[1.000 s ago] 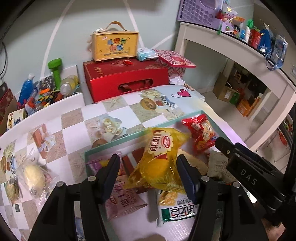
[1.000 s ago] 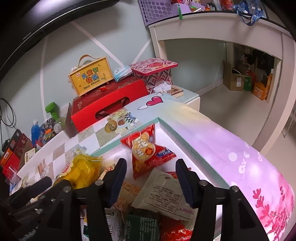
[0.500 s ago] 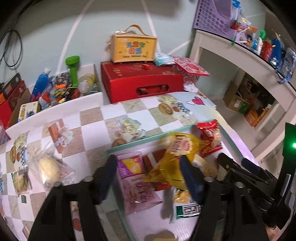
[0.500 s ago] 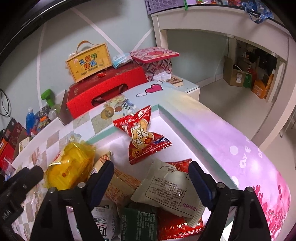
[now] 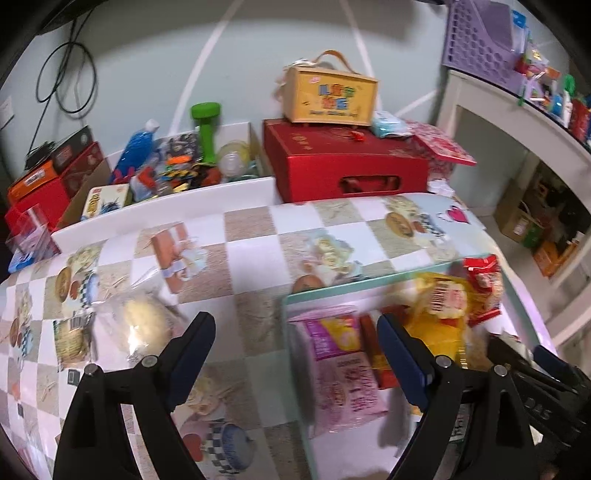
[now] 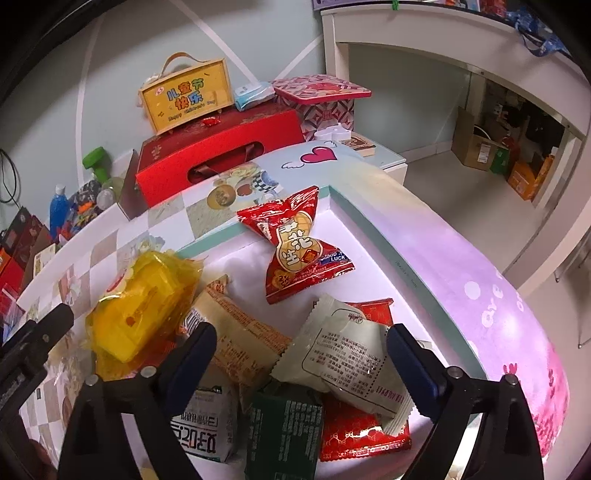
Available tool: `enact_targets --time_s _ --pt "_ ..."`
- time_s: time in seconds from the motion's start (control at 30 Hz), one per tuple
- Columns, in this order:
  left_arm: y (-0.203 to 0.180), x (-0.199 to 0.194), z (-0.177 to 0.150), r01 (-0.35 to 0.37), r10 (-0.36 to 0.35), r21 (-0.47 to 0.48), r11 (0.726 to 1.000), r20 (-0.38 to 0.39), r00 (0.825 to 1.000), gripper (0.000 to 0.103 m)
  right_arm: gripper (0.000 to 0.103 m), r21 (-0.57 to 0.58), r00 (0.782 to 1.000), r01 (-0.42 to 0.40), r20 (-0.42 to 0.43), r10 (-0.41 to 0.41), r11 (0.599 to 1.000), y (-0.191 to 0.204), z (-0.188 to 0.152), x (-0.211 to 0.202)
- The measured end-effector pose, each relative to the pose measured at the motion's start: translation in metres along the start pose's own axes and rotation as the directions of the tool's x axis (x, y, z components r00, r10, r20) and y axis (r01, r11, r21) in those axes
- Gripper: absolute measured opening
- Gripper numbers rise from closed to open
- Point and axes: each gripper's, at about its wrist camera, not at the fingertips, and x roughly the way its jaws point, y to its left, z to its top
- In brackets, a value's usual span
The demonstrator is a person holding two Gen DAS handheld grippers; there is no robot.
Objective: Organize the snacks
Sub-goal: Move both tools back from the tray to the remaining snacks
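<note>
A teal-rimmed white tray [image 5: 369,286] [image 6: 369,221] on the patterned tablecloth holds several snack packets. My left gripper [image 5: 295,332] hovers over the tray's left edge; its jaws are opening and grip nothing. A pink packet [image 5: 343,369], a yellow packet [image 5: 439,306] [image 6: 144,306] and a red peanut packet [image 5: 480,288] [image 6: 295,243] lie in the tray. A clear-wrapped bun [image 5: 144,325] lies on the cloth to the left. My right gripper [image 6: 301,347] hangs above a white packet [image 6: 343,354] and a beige packet [image 6: 240,332], its jaws opening, pads off them.
A red gift box [image 5: 347,173] with a yellow carry case [image 5: 332,96] stands behind the table. A white bin of toys [image 5: 166,173] is at the back left. A white desk [image 6: 443,33] and floor boxes [image 6: 480,147] lie to the right.
The yellow packet has left my left gripper's jaws and lies in the tray. That gripper has shifted left toward the tray's edge. Both grippers' jaws have spread wider.
</note>
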Motion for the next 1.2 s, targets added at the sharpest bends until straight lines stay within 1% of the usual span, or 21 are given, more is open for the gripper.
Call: enact_targets --time_s 0.03,0.07,0.1,0.3,0.47,0.6,0.7,0.77,0.87,0.97,1.07,1.2 --pt "0.003 0.001 -0.001 -0.010 0.010 -0.008 1.000 0.000 1.000 0.091 0.100 -0.003 1.000 0.002 0.002 -0.002 1.000 0.000 0.000 -0.001" --pt "0.005 0.002 -0.002 -0.015 0.015 -0.014 1.000 0.000 1.000 0.100 0.103 -0.005 1.000 0.004 0.003 -0.004 1.000 0.001 0.000 -0.002" --pt "0.007 0.003 -0.003 -0.018 0.018 -0.022 1.000 0.000 1.000 0.103 0.103 -0.007 1.000 0.005 0.005 -0.005 1.000 0.002 0.000 -0.003" --pt "0.020 0.004 -0.005 -0.038 0.038 -0.049 0.998 0.002 0.999 0.103 0.103 -0.010 1.000 0.017 0.016 -0.017 1.000 0.004 0.002 -0.007" --pt "0.036 0.004 -0.006 -0.039 0.040 -0.079 0.996 0.004 0.999 0.103 0.103 -0.004 0.999 0.029 0.032 -0.028 1.000 0.007 0.003 -0.012" --pt "0.050 0.006 -0.007 -0.044 0.043 -0.084 0.996 -0.004 0.999 0.103 0.103 -0.001 0.997 0.046 0.062 -0.046 0.999 0.012 0.006 -0.019" --pt "0.063 0.005 -0.006 -0.085 0.085 -0.073 0.994 0.001 0.996 0.103 0.103 0.007 0.994 0.053 0.095 -0.054 0.999 0.015 0.008 -0.027" --pt "0.072 0.004 -0.006 -0.099 0.100 -0.077 0.992 0.004 0.995 0.103 0.103 0.012 0.992 0.053 0.117 -0.054 0.998 0.019 0.010 -0.033" --pt "0.090 0.001 -0.005 -0.109 0.110 -0.095 0.990 0.008 0.994 0.103 0.103 0.006 0.989 0.029 0.146 -0.029 1.000 0.028 0.012 -0.040" --pt "0.106 -0.002 -0.006 -0.128 0.129 -0.103 0.986 0.007 0.992 0.103 0.103 -0.021 0.986 -0.013 0.166 0.016 1.000 0.044 0.013 -0.046" --pt "0.124 -0.005 -0.008 -0.150 0.151 -0.114 0.982 0.005 0.988 0.103 0.103 -0.072 0.983 -0.043 0.177 0.055 0.996 0.066 0.012 -0.048" --pt "0.150 -0.010 -0.012 -0.179 0.181 -0.134 0.975 0.004 0.983 0.103 0.103 -0.141 0.980 -0.079 0.170 0.103 0.987 0.097 0.007 -0.048"
